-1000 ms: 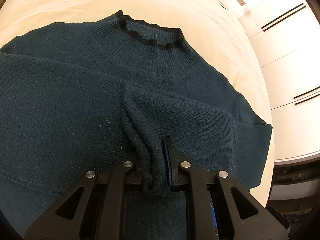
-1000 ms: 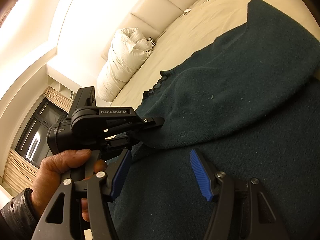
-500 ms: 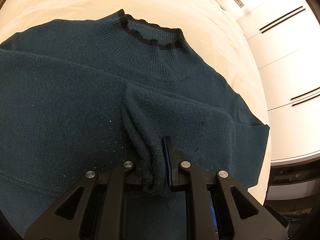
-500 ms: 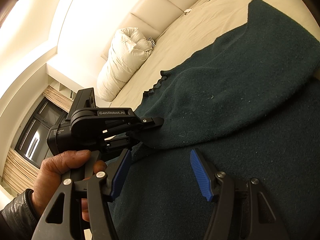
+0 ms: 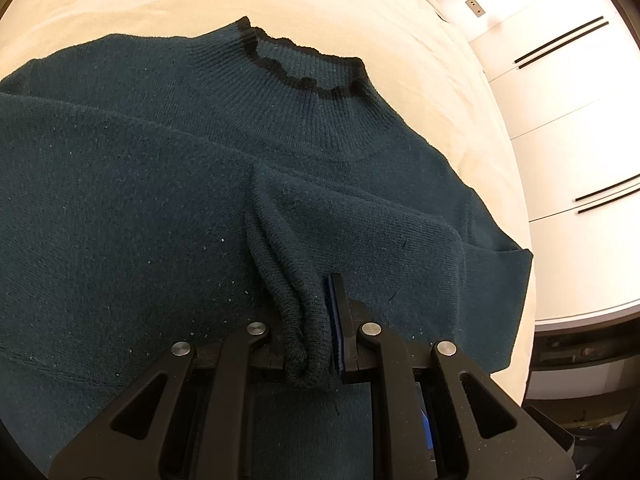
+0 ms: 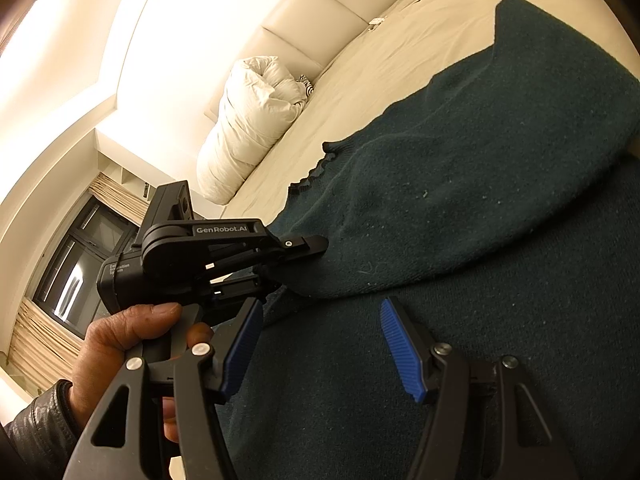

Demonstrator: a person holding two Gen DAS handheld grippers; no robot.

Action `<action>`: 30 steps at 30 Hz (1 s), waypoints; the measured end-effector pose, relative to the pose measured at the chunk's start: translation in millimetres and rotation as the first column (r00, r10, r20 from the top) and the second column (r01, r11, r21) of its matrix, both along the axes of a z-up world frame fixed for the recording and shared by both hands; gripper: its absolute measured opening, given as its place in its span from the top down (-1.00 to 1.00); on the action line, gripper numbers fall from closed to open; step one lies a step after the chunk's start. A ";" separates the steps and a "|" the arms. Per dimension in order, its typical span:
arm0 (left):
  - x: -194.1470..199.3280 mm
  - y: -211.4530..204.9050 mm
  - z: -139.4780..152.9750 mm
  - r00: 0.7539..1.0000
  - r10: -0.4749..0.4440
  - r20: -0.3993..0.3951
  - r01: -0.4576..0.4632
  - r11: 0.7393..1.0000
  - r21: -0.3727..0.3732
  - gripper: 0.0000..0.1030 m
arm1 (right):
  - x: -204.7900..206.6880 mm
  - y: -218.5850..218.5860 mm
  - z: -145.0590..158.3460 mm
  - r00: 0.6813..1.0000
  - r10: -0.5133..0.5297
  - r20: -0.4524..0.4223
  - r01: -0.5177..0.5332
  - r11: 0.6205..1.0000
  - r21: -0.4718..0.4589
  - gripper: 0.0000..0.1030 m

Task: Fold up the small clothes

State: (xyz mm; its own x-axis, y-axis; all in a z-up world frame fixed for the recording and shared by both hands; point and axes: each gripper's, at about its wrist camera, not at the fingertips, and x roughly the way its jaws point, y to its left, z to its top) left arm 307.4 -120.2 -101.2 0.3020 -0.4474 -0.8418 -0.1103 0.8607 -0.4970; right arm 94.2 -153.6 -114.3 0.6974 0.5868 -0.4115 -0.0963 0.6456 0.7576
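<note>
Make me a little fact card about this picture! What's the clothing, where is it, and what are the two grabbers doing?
Clothing: dark green sweater with black-edged collar
Where: spread on a cream bed
Left gripper: shut on the sweater's cuff
Right gripper: open, hovering over the sweater, holding nothing
Also there: white pillow by the headboard

Both tools black plastic, triangular cutouts, silver screws at pivots. Right tool (image 6: 320, 344) has ribbed blue pads (image 6: 400, 348). Left tool (image 5: 316, 320) body reads "GenRobot.AI" in white lettering. Hand (image 6: 120, 344) wears black leather-look sleeve (image 6: 36, 428).
</note>
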 end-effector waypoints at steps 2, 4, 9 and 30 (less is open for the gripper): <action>-1.2 2.5 -1.1 1.000 0.003 0.001 -0.003 1.000 -0.020 0.74 | -1.0 0.1 -0.2 1.000 0.001 0.006 -0.001 1.000 0.002 -0.27; -1.9 5.2 -2.5 1.000 0.003 0.001 -0.003 0.999 -0.040 0.74 | -0.3 0.4 -0.7 1.000 0.002 0.009 -0.002 1.000 0.001 -0.28; -3.1 8.7 -4.4 1.000 -0.009 0.011 0.010 0.997 -0.075 0.74 | -3.1 0.8 -0.8 1.000 0.006 0.030 -0.007 1.000 0.012 -0.31; -14.5 35.1 -12.1 0.998 -0.036 0.057 0.048 0.972 -0.229 0.79 | -7.3 0.1 3.1 0.999 0.009 0.048 -0.009 1.000 0.004 -0.42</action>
State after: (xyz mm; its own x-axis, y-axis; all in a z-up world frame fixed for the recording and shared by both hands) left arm 292.9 -85.1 -113.3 0.3193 -0.6404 -0.6985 -0.0450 0.7260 -0.6862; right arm 86.9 -153.5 -111.2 0.7110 0.5946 -0.3754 -0.1383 0.6417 0.7544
